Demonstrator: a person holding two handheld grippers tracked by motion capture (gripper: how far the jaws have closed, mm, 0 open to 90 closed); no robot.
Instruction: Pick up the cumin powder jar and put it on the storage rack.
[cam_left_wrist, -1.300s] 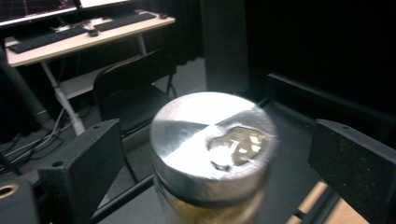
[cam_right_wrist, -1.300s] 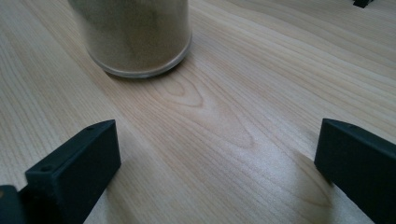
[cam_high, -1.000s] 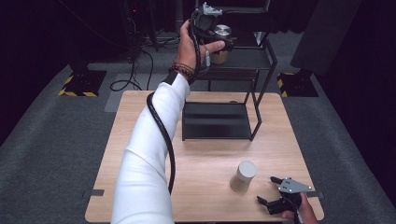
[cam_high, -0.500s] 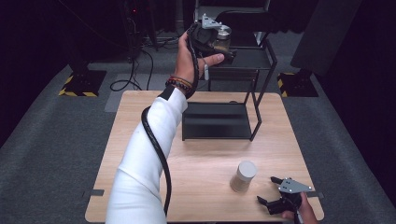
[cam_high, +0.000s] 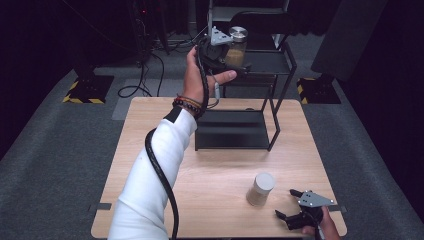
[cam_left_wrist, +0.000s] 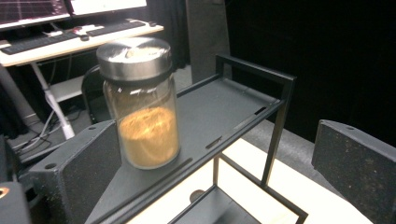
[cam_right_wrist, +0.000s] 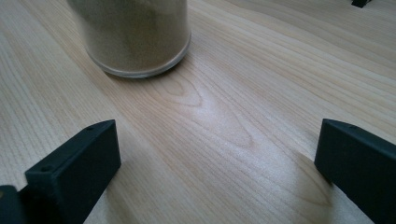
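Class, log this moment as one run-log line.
left gripper: open, beside jar on top shelf | right gripper: open, near second jar

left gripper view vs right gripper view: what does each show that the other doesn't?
Left gripper view: a glass jar of orange-brown powder with a metal lid, standing on the top shelf of the black metal rack, beside the left jaw, with the jaws wide apart; a desk with keyboards behind.

Right gripper view: the base of a glass jar of pale beige powder, ahead of open jaws, untouched.

Both: the light wooden table and a pair of black jaws.
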